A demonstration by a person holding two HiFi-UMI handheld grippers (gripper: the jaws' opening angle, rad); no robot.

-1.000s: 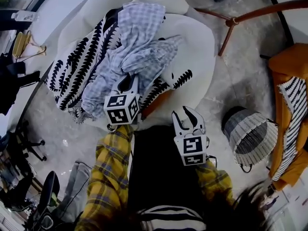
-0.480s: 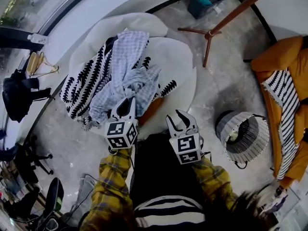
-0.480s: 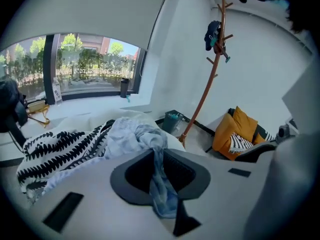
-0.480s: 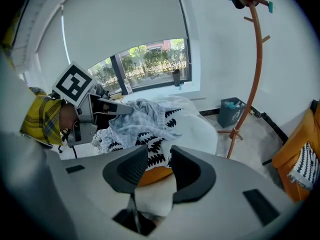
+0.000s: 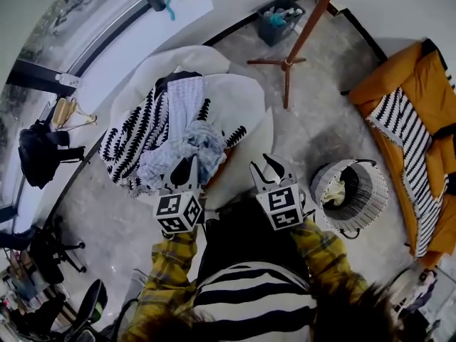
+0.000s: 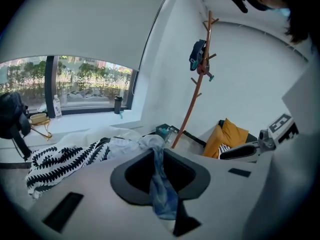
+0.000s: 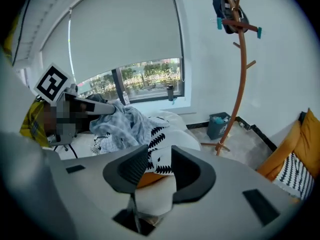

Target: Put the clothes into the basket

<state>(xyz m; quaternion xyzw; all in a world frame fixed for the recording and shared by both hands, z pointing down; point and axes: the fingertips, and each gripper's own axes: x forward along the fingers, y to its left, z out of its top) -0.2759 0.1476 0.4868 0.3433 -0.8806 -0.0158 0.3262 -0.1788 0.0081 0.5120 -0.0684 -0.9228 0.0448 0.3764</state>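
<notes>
1. Head view: a pile of clothes lies on a white seat (image 5: 246,95) at the far left. The pile is a black-and-white patterned garment (image 5: 132,141) with a pale blue checked garment (image 5: 191,142) on top of it. The left hand-held gripper (image 5: 187,168) sits at the near edge of the pile, touching the blue fabric. The right hand-held gripper (image 5: 267,171) is just beside it, over the seat's near edge. The wicker basket (image 5: 354,163) stands on the floor to the right, near the right hand-held gripper. Its opening faces up and something pale already lies inside.

2. Left gripper view: the jaws are almost together, pinching a strip of the pale blue checked garment. The strip runs out between them toward the pile on the seat.

3. Right gripper view: the jaws stand apart with nothing pressed between them. Through the gap only the patterned garment and the seat show, farther off. A coat stand (image 7: 240,69) rises at the right.

4. Judgement: this is the pick-up step, with one garment gripped but most of it still on the pile. The next move calls for lifting it clear, carrying it right until it is above the basket's opening, and parting the left jaws there. A trailing end could drag the patterned garment along or snag on the basket's rim, and the free right hand-held gripper could gather it.
</notes>
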